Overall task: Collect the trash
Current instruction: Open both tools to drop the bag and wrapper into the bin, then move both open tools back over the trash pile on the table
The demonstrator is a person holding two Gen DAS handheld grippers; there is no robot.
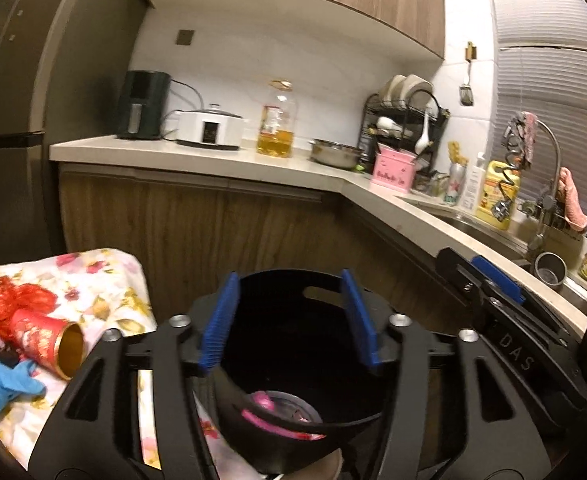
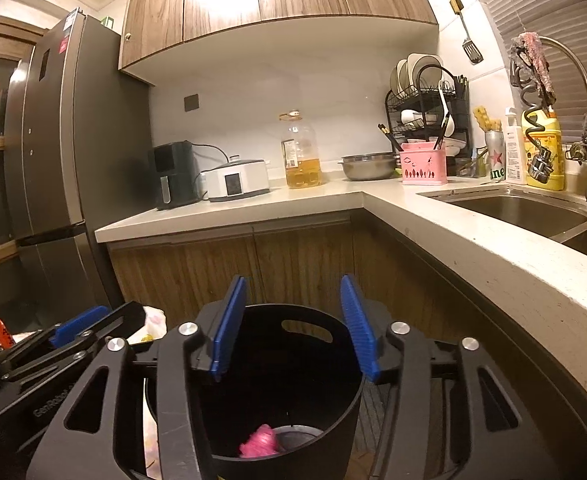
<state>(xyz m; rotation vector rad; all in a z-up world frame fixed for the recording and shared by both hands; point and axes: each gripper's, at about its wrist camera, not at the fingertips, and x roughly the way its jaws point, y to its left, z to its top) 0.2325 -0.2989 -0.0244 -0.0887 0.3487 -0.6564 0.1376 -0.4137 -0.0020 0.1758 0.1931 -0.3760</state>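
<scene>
I am holding both grippers over the black trash bin, my left gripper and right gripper each standing with blue pads spread apart and nothing between them, the bin's open mouth showing through each gap. Down inside the bin a crumpled pink piece of trash is lying on the bottom beside what may be a clear lid, though the dark blurs it. Left of the bin, on the flowered cloth, a red paper cup is lying on its side near a blue glove.
</scene>
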